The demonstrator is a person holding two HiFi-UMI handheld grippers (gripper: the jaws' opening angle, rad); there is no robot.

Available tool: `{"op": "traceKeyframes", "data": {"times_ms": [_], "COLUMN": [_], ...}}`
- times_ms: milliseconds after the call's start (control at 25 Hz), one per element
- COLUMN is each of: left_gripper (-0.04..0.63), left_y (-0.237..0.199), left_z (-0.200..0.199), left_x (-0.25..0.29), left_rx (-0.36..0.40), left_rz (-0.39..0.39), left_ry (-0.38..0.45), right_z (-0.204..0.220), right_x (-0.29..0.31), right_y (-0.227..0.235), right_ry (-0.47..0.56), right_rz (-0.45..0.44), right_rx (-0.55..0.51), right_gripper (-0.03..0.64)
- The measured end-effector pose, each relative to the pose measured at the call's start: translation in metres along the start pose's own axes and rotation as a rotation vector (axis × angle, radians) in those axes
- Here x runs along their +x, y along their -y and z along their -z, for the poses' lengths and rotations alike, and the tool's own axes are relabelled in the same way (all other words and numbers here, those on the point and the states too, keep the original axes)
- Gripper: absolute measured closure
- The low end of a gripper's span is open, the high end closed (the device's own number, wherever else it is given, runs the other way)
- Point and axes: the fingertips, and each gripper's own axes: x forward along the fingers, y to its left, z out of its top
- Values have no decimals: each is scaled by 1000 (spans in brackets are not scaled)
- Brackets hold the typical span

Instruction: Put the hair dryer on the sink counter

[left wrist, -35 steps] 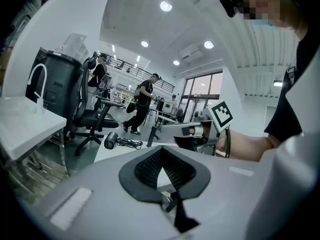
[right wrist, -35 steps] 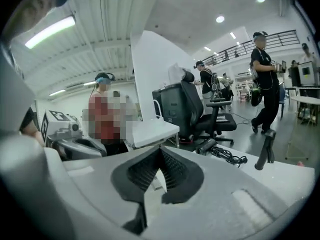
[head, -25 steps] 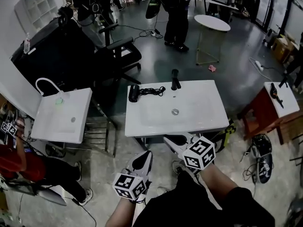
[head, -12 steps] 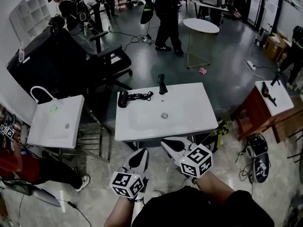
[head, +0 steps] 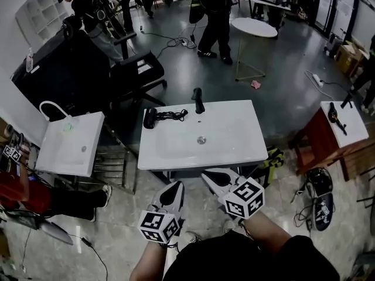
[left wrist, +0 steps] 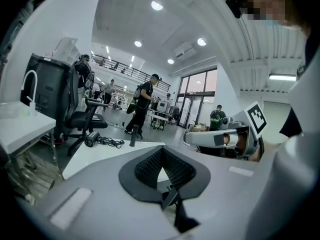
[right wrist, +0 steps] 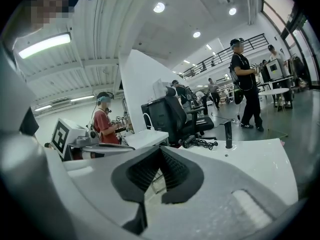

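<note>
Our left gripper and right gripper keep jaws closed, empty; the hair dryer lies on the sink worktop.

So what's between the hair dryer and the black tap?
A coiled black cord lies there, running from the hair dryer toward the tap; the head view shows it.

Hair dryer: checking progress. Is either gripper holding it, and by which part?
Neither. Left gripper and right gripper are shut, empty; the hair dryer lies on the sink counter, far left corner.
</note>
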Motion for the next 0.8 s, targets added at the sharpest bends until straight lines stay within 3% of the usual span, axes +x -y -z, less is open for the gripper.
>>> {"op": "traceKeyframes", "data": {"times_ms": [800], "left_gripper": [592], "left_y": [27], "left_z": [6], "left_x": [26], "left_rx": [-29], "left_rz": [-22], "left_ry": [-4], "right_z": [6], "right_x": [-24], "right_y": [26], "right_ry": [-28], "right_rz": [-33], "right_rx": [-16], "right_gripper": [617]}}
